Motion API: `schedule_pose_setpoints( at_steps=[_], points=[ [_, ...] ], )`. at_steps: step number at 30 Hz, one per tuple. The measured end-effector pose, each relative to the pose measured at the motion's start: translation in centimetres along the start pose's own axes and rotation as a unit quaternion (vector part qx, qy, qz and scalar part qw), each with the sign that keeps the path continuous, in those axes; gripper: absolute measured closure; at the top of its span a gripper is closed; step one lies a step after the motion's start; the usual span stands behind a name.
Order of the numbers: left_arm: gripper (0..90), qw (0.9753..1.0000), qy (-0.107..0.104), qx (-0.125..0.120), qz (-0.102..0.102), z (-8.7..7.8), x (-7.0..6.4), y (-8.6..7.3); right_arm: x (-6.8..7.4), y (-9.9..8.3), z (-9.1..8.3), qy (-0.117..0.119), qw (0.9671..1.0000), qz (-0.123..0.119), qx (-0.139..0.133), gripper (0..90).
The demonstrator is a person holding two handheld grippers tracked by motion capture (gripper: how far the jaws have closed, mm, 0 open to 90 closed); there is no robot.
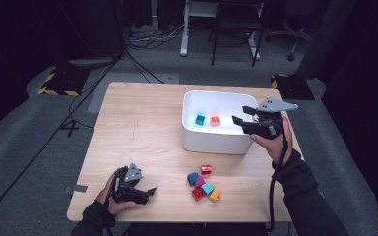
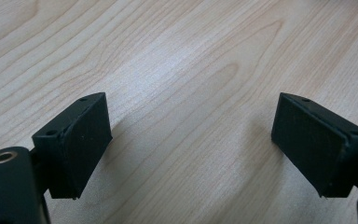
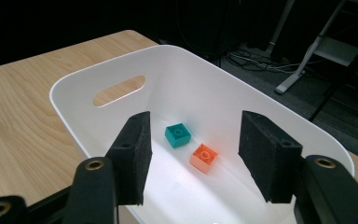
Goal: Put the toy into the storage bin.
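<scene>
A white bin [image 1: 216,142] [image 3: 98,81] stands on the wooden table [image 1: 142,128]. Inside it lie a teal brick [image 1: 200,120] [image 3: 177,135] and an orange brick [image 1: 215,121] [image 3: 204,157]. My right gripper [image 1: 241,115] [image 3: 193,154] hangs open over the bin's right end, nothing between its jaws. A cluster of several small bricks [image 1: 203,186] sits on the table in front of the bin, with a red brick [image 1: 206,169] just behind it. My left gripper [image 1: 147,192] [image 2: 191,144] rests open near the table's front left, over bare wood.
The table's front edge runs just below the left hand. Black cables [image 1: 98,78] trail over the grey floor behind the table. Yellow-black striped floor plates [image 1: 59,83] and chair and desk legs [image 1: 236,34] stand farther back.
</scene>
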State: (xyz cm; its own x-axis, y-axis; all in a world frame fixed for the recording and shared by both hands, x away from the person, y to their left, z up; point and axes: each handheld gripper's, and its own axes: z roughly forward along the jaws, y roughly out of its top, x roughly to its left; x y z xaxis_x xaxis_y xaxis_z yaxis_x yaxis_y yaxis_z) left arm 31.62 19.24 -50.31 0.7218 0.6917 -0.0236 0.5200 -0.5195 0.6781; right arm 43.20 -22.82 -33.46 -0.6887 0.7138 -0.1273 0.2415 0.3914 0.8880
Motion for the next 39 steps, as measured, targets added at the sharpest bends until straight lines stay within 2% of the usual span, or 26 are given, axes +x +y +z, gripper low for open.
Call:
schedule_pose_setpoints(
  at_steps=[6,7,8,11,12,16,22,30,33,37,39],
  points=[
    [12.2,1.0,0.002,0.0,0.001,0.0,0.0,0.0,0.6,-0.6,-1.3,0.012,0.9998,-0.009,-0.008,40.5],
    [12.2,1.0,0.002,0.0,0.001,0.0,0.0,0.0,0.8,-0.7,-1.5,0.015,0.9998,-0.004,-0.008,39.4],
    [12.2,1.0,0.002,0.0,0.001,0.0,0.0,0.0,0.9,-0.8,-1.7,0.016,0.9997,-0.013,-0.009,38.2],
    [12.2,1.0,0.002,0.0,0.001,0.0,0.0,0.0,1.4,-1.5,-2.2,0.029,0.9993,-0.014,-0.02,35.0],
    [12.2,1.0,0.002,0.0,0.001,0.0,0.0,0.0,1.6,-1.7,-2.4,0.032,0.9993,-0.01,-0.018,34.1],
    [12.2,1.0,0.002,0.0,0.001,0.0,0.0,0.0,2.5,-2.6,-2.9,0.039,0.9989,-0.024,-0.013,30.2],
    [12.2,1.0,0.001,0.0,0.0,0.0,0.0,0.0,4.0,-4.3,-3.5,0.051,0.9979,-0.038,-0.015,28.9],
    [12.2,1.0,0.002,0.0,0.0,0.0,0.0,0.0,5.6,-7.4,-3.8,0.071,0.9967,-0.041,0.0,28.3],
    [12.2,1.0,0.002,0.0,0.0,0.0,0.0,0.0,6.3,-8.7,-3.7,0.085,0.9955,-0.041,0.006,28.6],
    [12.2,1.0,0.002,0.0,0.0,0.0,0.0,0.0,7.2,-10.7,-3.5,0.089,0.9948,-0.049,0.006,30.8],
    [12.2,1.0,0.005,0.0,0.0,0.0,0.0,0.0,7.5,-11.7,-3.2,0.092,0.9946,-0.043,0.017,30.9]
  ],
)
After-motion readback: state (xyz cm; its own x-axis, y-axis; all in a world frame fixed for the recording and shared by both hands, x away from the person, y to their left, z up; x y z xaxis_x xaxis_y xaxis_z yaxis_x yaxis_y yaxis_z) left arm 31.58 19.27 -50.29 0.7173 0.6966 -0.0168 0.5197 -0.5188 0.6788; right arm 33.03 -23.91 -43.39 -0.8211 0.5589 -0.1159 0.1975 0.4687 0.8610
